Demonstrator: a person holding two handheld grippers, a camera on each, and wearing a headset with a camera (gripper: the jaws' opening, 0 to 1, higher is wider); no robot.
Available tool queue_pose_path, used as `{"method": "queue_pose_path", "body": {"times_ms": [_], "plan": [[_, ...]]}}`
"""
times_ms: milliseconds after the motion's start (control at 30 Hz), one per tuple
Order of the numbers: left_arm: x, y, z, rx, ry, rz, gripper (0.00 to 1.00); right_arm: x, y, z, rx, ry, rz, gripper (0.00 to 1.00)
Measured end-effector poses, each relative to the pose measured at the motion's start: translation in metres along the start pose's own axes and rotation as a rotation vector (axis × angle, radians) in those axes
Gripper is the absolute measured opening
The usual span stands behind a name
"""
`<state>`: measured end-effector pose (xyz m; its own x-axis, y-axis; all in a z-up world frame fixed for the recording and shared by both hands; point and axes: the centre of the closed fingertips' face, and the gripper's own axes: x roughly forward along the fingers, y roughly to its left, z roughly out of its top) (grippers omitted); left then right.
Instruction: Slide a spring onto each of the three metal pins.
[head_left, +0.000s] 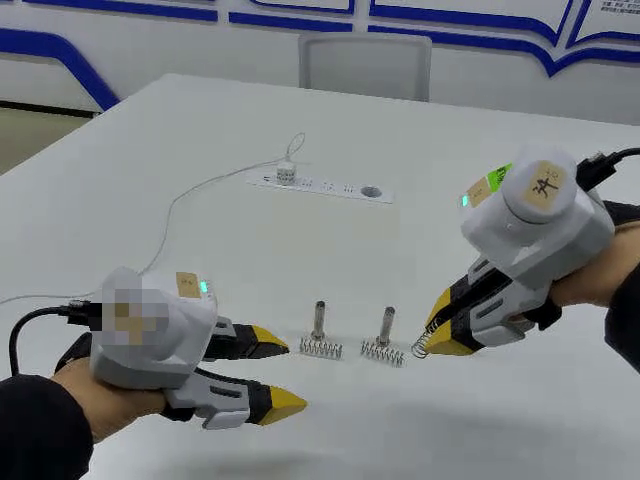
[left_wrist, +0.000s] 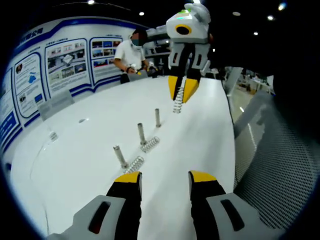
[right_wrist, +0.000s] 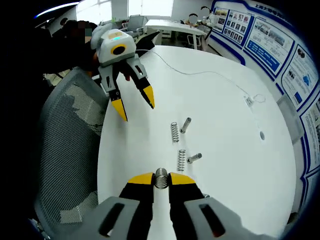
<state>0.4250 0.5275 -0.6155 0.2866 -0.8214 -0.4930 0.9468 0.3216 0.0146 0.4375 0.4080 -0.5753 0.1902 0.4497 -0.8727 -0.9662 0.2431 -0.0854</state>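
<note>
Left gripper (head_left: 278, 372): yellow-tipped jaws apart, nothing between them.

Count, left gripper view: three pins, three springs. The pins are smooth metal cylinders, upright in a row running away from its tips: near pin (left_wrist: 120, 156), middle pin (left_wrist: 142, 134), far pin (left_wrist: 157, 117).

Near spring (left_wrist: 134, 164) and middle spring (left_wrist: 150, 144) are wire coils lying flat on the white table (head_left: 200, 260), each just beside a pin's foot.

Held spring (right_wrist: 161, 177) is pinched in the right gripper (head_left: 437, 338), near the far pin.

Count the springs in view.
3. One spring lies beside the left pin, a second spring lies beside the next pin, and a third spring is held by the right gripper. None seems hidden.
</note>
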Motion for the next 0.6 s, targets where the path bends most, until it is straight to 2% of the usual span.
{"method": "queue_pose_path", "body": {"times_ms": [133,333,600], "plan": [[-0.002,0.001,0.000,-0.013,-0.012,0.019,0.40,-0.010,-0.014,-0.007,0.012,0.024,-0.025,0.12],[-0.002,0.001,-0.001,-0.038,-0.023,0.037,0.43,-0.025,-0.040,-0.024,0.021,0.093,-0.086,0.12],[-0.001,0.001,0.000,-0.045,-0.029,0.053,0.47,-0.018,-0.061,-0.036,0.050,0.139,-0.105,0.12]]}}
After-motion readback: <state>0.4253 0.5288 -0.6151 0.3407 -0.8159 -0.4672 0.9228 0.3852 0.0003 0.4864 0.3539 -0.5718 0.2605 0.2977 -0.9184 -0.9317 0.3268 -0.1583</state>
